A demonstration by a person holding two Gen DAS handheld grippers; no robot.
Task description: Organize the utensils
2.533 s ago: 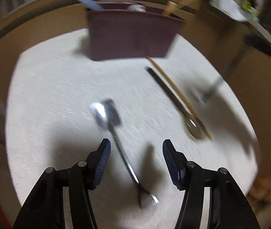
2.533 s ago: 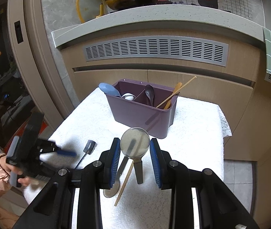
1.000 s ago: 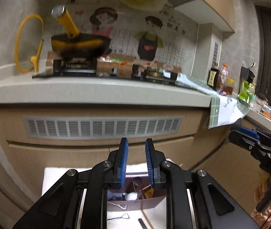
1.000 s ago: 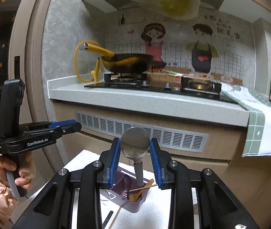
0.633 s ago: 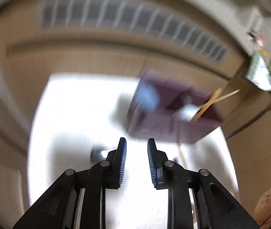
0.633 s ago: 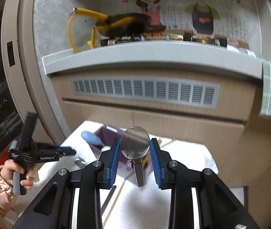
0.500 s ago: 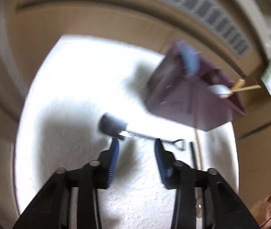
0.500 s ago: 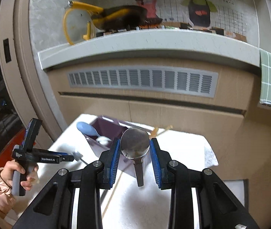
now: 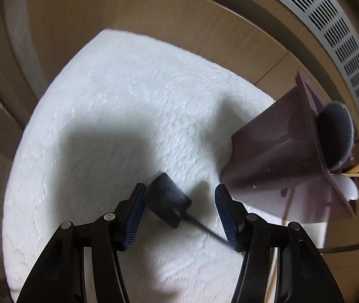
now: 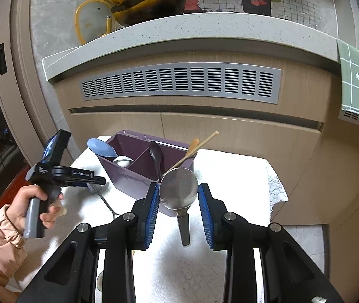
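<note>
My left gripper (image 9: 179, 209) is open just above the white cloth, its fingers on either side of a metal spatula (image 9: 167, 207) that lies flat with its blade toward me. The purple utensil caddy (image 9: 288, 159) stands to its right with a blue spoon (image 9: 336, 133) in it. My right gripper (image 10: 179, 203) is shut on a metal ladle (image 10: 179, 189), bowl up, handle hanging down, held in front of the caddy (image 10: 129, 169). The left gripper (image 10: 88, 176) also shows in the right wrist view, at the caddy's left.
The caddy holds a blue spoon (image 10: 101, 147), a white spoon (image 10: 122, 161), a dark spoon (image 10: 155, 154) and a wooden spoon and chopstick (image 10: 194, 146). A cabinet with a vent (image 10: 179, 83) rises behind the small table. A lace edge (image 10: 278, 189) marks the table's right side.
My left gripper has dropped toward the table, opened wider and come around the spatula's blade. My right gripper has lowered a little with the ladle and moved closer to the caddy.
</note>
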